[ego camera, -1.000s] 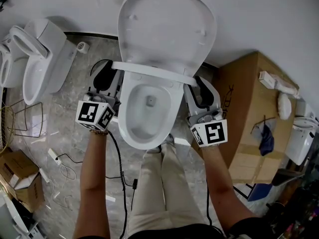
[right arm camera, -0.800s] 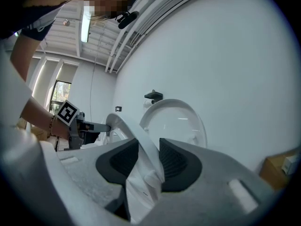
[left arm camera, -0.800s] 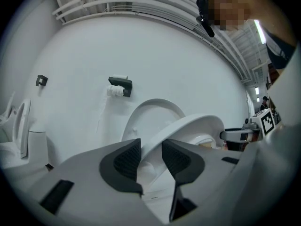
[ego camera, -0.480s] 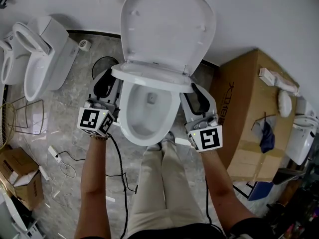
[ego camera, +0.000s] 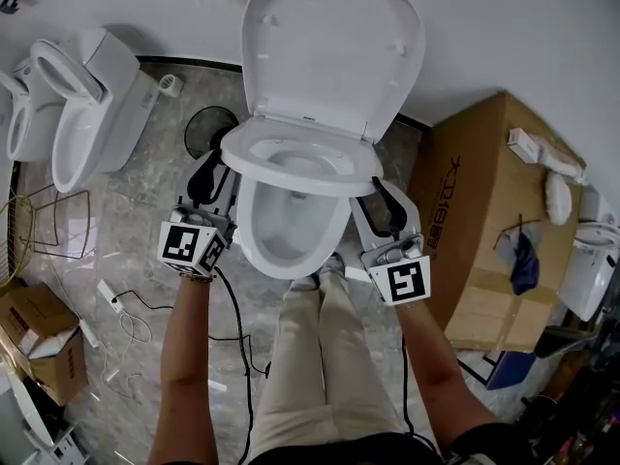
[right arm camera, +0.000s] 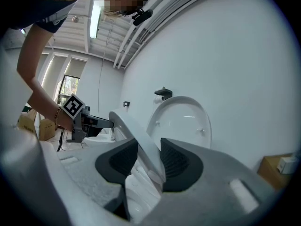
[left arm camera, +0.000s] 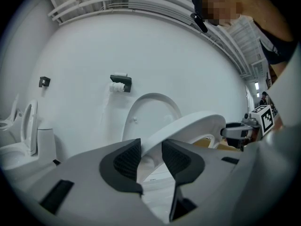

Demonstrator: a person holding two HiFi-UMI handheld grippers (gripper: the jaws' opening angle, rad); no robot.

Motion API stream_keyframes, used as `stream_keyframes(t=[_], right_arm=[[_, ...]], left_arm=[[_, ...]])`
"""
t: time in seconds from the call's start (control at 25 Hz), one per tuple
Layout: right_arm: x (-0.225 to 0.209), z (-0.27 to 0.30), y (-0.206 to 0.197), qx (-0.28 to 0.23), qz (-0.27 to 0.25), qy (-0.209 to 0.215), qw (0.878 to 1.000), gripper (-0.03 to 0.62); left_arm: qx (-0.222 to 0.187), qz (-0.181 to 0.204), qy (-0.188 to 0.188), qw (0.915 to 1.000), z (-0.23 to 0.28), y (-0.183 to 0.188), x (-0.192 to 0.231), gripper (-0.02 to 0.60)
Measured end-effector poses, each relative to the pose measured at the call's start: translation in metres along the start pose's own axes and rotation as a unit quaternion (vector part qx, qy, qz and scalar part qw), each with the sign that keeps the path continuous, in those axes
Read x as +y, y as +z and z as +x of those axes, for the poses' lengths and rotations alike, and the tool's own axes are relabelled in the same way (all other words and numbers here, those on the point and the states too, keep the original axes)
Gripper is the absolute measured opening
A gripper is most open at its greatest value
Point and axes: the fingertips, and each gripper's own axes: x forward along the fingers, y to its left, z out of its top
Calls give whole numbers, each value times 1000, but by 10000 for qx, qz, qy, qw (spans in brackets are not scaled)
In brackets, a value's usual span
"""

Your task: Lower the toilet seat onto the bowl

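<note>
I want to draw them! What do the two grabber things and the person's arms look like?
The left gripper and right gripper match: light grey shells, jaws lined with black ribbed pads, and a white cube with black square markers at the back. A thin black cable trails from the left one. The arms have no sleeves, and a bracelet circles the left wrist.

Two hand-held grippers (ego camera: 215, 168) (ego camera: 380, 194), one toilet seat (ego camera: 308, 184), one lid (ego camera: 329, 56)
</note>
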Motion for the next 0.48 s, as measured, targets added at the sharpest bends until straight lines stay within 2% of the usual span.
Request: stream_keyframes(t=[0.48], right_arm=[[22,-18,-14,126,-50,-5,9999,144]], left_arm=[[200,74,-35,9998,-25,-19,-5,140]])
